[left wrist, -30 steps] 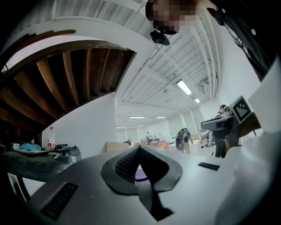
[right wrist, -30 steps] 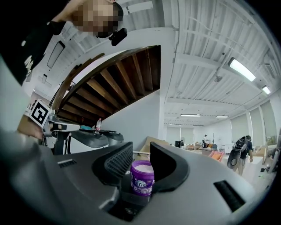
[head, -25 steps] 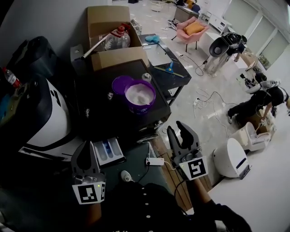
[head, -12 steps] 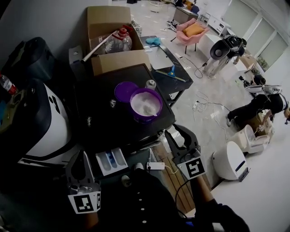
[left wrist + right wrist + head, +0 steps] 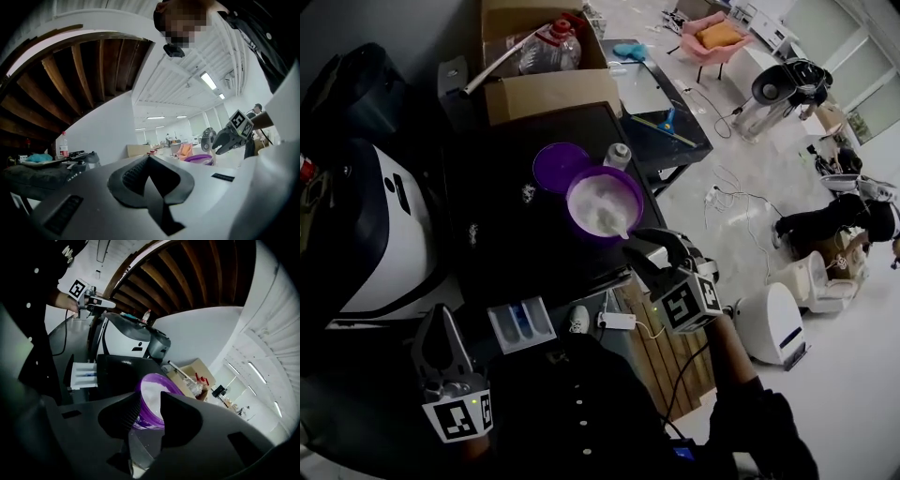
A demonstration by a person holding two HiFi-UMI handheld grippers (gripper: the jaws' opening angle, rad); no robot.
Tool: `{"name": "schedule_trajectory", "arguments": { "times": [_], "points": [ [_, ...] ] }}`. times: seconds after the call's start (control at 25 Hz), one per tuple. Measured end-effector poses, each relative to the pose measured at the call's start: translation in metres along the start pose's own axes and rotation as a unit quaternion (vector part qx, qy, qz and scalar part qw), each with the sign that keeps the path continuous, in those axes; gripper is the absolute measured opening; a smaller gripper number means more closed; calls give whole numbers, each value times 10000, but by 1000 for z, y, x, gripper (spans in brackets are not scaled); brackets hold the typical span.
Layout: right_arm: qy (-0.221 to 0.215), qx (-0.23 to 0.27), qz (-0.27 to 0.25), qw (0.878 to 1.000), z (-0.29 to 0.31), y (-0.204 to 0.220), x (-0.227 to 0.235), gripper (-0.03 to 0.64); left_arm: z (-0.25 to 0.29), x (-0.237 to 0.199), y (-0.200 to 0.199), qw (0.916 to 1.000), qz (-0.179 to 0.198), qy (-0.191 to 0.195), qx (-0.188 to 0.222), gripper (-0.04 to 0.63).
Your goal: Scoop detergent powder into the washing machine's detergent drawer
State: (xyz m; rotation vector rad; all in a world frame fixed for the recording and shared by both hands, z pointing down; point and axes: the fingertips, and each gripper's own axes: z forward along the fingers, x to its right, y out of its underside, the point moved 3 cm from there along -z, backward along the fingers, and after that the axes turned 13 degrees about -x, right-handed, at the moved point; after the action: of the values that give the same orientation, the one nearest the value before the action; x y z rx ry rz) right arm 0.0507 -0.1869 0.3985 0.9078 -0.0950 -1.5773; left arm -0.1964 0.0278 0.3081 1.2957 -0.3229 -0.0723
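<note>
Little gap, seemingly, between right tongs (image 5: 650,247) and tub (image 5: 570,200)

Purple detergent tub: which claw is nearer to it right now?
Right. The right claw sits just off the purple tub's near rim, open and pointing at it; the left claw is far back, beside the pulled-out detergent drawer.

- The tub (image 5: 572,212) before me looks like smooth, glossy purple plastic.
- The powder (image 5: 600,199) in it is white, matt and fine.
- The box (image 5: 546,94) is matt brown cardboard.
- The drawer (image 5: 521,323) looks like smooth white plastic.
</note>
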Motion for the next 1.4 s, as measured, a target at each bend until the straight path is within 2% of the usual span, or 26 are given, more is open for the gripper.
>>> {"name": "schedule_trajectory", "arguments": {
  "times": [0.16,0.68,0.76,1.2,1.4],
  "points": [
    [-290,-251,-605,9974,18,6,-4,138,11,5,8,9996,16,-10,-274,14],
    [-958,-395,-1066,9889,41,13,-2,132,32,18,25,9974,79,41,-721,14],
    [-1043,-425,-1135,9871,42,13,-2,91,35,20,26,9972,72,45,-742,14],
    [-1805,-194,-903,9792,36,10,7,52,47,23,27,9968,43,56,-801,14],
    [-1838,-68,-375,9822,37,7,28,35,51,24,25,9967,56,48,-814,14]
  ]
}}
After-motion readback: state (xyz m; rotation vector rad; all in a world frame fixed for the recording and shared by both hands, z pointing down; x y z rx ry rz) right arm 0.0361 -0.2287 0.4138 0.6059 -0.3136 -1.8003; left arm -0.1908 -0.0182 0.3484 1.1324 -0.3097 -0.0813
